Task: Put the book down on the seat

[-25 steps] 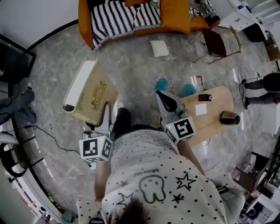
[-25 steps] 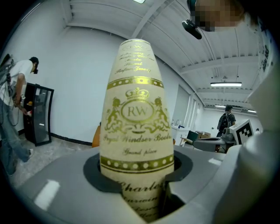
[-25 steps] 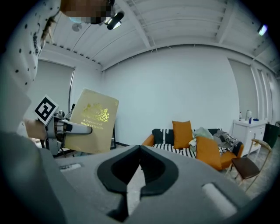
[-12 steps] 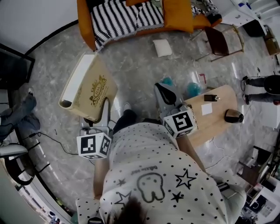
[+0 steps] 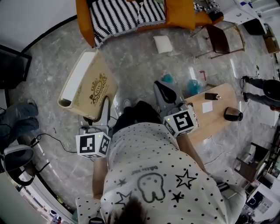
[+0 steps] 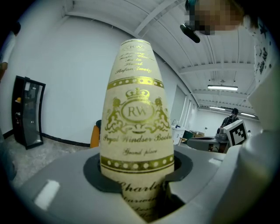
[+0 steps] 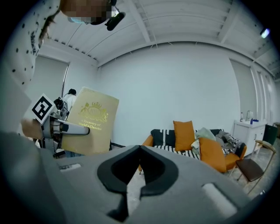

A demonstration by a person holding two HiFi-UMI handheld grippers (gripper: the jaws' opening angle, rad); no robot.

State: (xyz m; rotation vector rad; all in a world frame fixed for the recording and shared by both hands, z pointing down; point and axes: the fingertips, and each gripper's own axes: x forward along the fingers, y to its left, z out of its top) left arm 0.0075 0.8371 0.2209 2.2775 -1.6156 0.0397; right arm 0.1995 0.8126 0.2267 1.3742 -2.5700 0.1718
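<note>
Left tool [image 6: 138,175] clamps the lower edge of the large book [image 5: 89,92], held upright over the floor, well short of the sofa [image 5: 179,13], while the right tool [image 7: 140,170] has its jaws together on nothing; gripped at one edge only, the book may pivot or slip free.

A thick cream hardcover book [image 5: 89,89] with a gold crest, gold lettering and white page edges is in the air, tilted, its lower end clamped in the left gripper [image 5: 105,109]. It is well apart from the orange sofa [image 5: 180,15] with black-and-white striped seat cushions [image 5: 113,13].
</note>
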